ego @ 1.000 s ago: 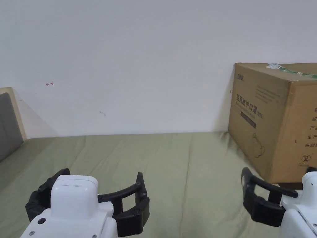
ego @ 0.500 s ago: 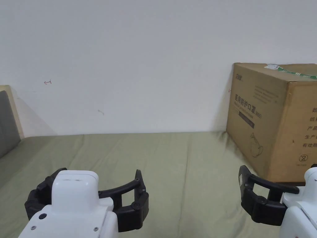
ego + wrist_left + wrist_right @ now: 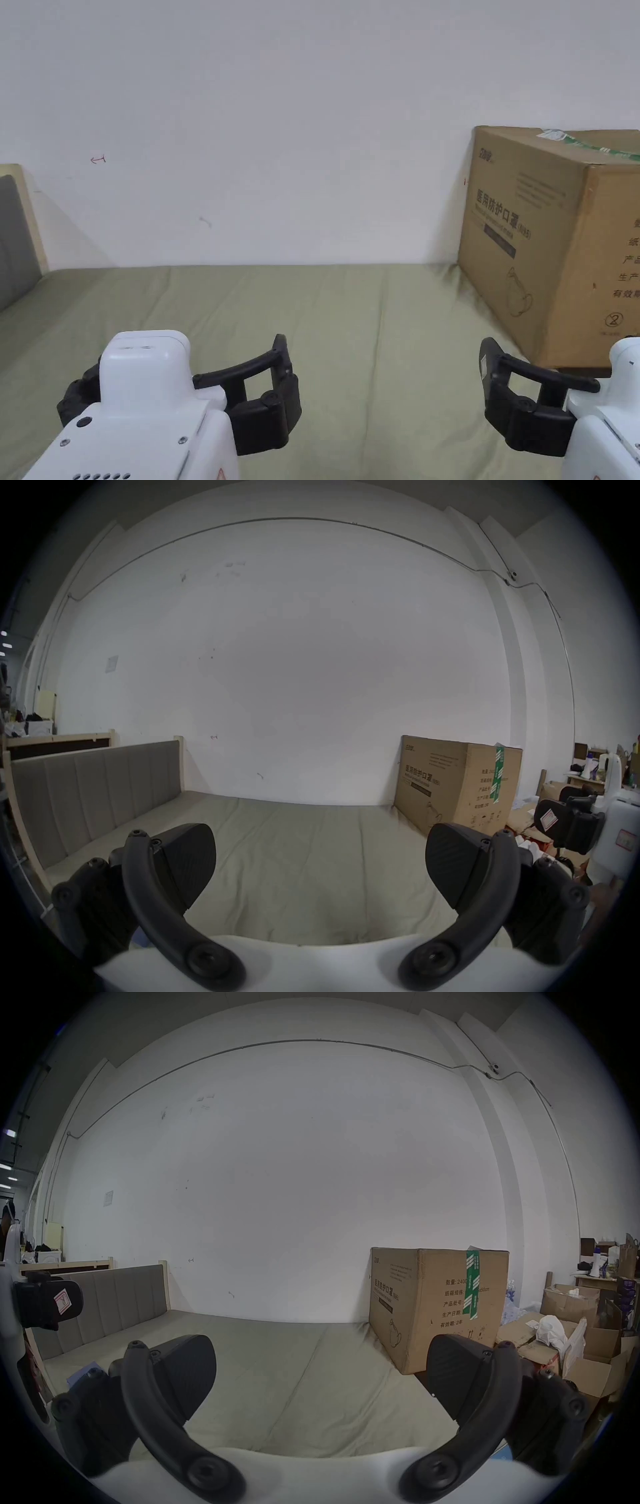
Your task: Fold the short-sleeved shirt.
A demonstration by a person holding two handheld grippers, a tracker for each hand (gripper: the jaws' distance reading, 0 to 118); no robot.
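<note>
Left tongs (image 3: 320,857) and right tongs (image 3: 320,1368): wide, empty, above bed (image 3: 375,325). Box (image 3: 550,244) at 2 o'clock. Advice: first locate shirt, tongs kept wide.

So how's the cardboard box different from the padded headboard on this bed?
The cardboard box is brown with printing and green tape; the headboard is plain grey with vertical padded panels. The box stands at the bed's right end, the headboard at its left. The box is a tall block, the headboard a thin upright panel. Both stand by the white wall.
</note>
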